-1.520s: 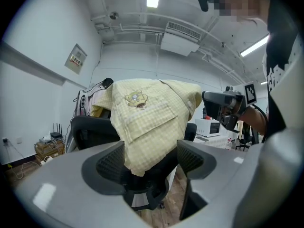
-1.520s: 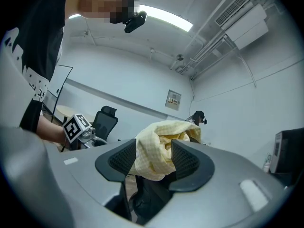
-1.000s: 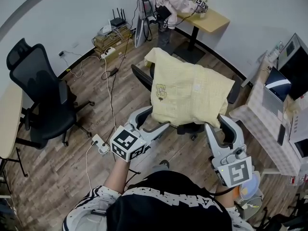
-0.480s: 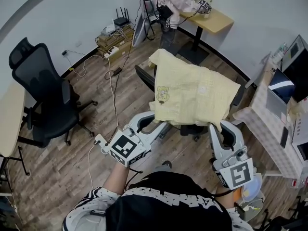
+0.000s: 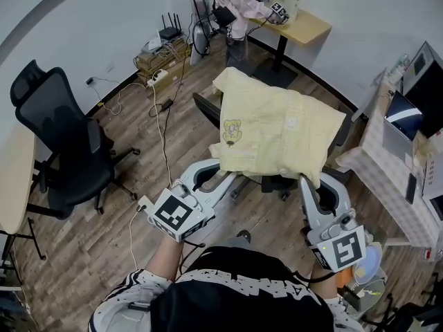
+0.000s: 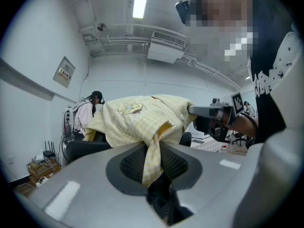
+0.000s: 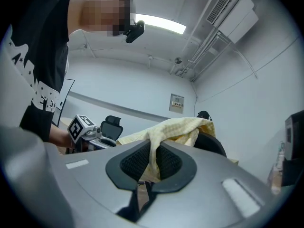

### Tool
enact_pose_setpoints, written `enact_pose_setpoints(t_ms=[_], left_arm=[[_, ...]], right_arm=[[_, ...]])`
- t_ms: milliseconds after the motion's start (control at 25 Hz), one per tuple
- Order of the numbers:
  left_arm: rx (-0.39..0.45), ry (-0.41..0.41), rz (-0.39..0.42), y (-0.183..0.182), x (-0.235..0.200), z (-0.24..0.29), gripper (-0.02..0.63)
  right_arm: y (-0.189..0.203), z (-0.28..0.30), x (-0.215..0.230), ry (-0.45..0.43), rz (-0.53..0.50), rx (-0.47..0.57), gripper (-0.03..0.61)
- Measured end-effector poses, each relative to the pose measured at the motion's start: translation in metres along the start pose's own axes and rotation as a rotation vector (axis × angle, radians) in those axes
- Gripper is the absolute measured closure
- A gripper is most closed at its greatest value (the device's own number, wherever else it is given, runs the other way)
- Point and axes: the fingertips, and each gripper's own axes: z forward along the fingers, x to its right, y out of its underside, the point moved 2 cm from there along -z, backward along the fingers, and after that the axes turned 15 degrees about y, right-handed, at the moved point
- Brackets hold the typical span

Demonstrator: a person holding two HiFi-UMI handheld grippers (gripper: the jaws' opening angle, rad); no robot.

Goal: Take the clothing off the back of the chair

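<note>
A pale yellow checked garment with a small cartoon patch hangs over the back of a black office chair. My left gripper is shut on the garment's lower left edge, and a fold of cloth is pinched between its pads. My right gripper is shut on the lower right edge, where a fold runs down between its pads. Both pairs of jaws have just been closing on the cloth. Each gripper view shows the draped garment ahead of it.
A second black office chair stands at the left. Cables and a power strip lie on the wood floor. A person stands by a desk at the back. A cluttered table with laptops is close on the right.
Both grippers went from open around the garment's lower edge to shut on it. The left gripper has risen slightly with the cloth.
</note>
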Motion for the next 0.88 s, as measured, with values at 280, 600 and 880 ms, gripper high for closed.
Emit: enact_pose_setpoints(t_ms=[280, 600, 880], left_arm=[[0.018, 0.012, -0.008, -0.008, 0.009, -0.019, 0.549], [0.008, 0.035, -0.018, -0.020, 0.027, -0.045, 0.549], [0.006, 0.053, -0.007, -0.024, 0.038, -0.061, 0.549]], right_arm=[[-0.006, -0.016, -0.016, 0.037, 0.059, -0.006, 0.537], [-0.014, -0.034, -0.035, 0.106, 0.120, -0.030, 0.537], [-0.016, -0.047, -0.046, 0.152, 0.162, -0.056, 0.537]])
